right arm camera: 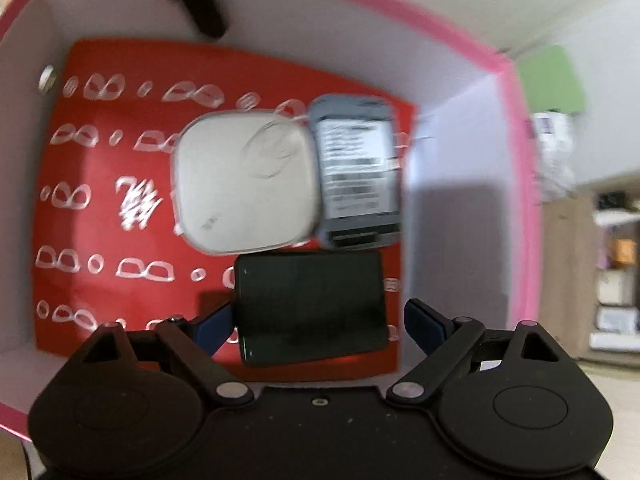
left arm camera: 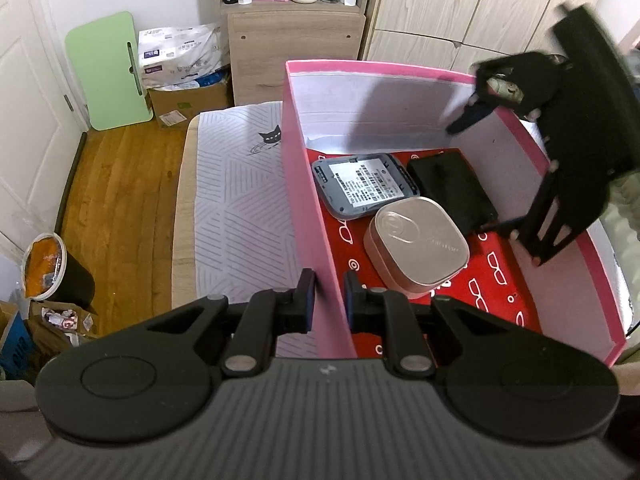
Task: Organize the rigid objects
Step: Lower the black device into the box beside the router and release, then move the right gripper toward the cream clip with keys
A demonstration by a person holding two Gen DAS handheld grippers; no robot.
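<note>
Left claw [left arm camera: 330, 296]: clamped on the near wall of the pink box [left arm camera: 308, 216], one finger outside it, one inside.
Pink box: stands on a worktop with a striped mat [left arm camera: 236, 200]; white inner walls, red floor printed with white spectacles.
Grey device [left arm camera: 362, 186]: lies flat on the box floor by the left wall, label up.
Silver case [left arm camera: 420, 246]: touches the grey device, nearer the left claw.
Black slab [right arm camera: 310, 308]: lies flat on the box floor, between the right claw's fingers.
Right claw [right arm camera: 318, 326]: fingers spread apart inside the box, pads clear of the slab.
</note>
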